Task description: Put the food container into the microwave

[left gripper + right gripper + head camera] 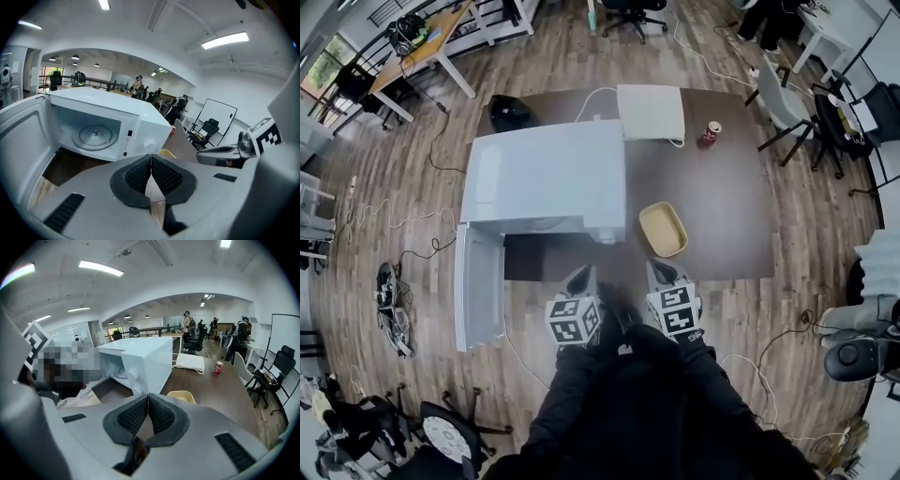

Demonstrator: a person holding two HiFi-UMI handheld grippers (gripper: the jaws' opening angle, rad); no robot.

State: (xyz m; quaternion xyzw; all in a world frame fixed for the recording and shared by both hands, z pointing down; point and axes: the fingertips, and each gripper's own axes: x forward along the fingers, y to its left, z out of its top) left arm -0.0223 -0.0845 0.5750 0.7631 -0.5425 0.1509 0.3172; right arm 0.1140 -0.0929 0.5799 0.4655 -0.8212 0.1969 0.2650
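Note:
A tan, empty food container (663, 229) lies on the brown table (722, 216) just right of the white microwave (546, 178). The microwave door (478, 286) hangs open to the left, showing the glass turntable (95, 136) inside. My left gripper (578, 281) and right gripper (661, 274) hover side by side at the table's near edge, short of the container, both shut and empty. The container's rim peeks above the jaws as container (167, 153) in the left gripper view and container (182, 396) in the right gripper view.
A red soda can (709, 134) and a white folded bag (651, 112) sit at the table's far side, with a black object (510, 112) at the far left corner. Office chairs (787, 103) stand right of the table. Cables trail over the wood floor.

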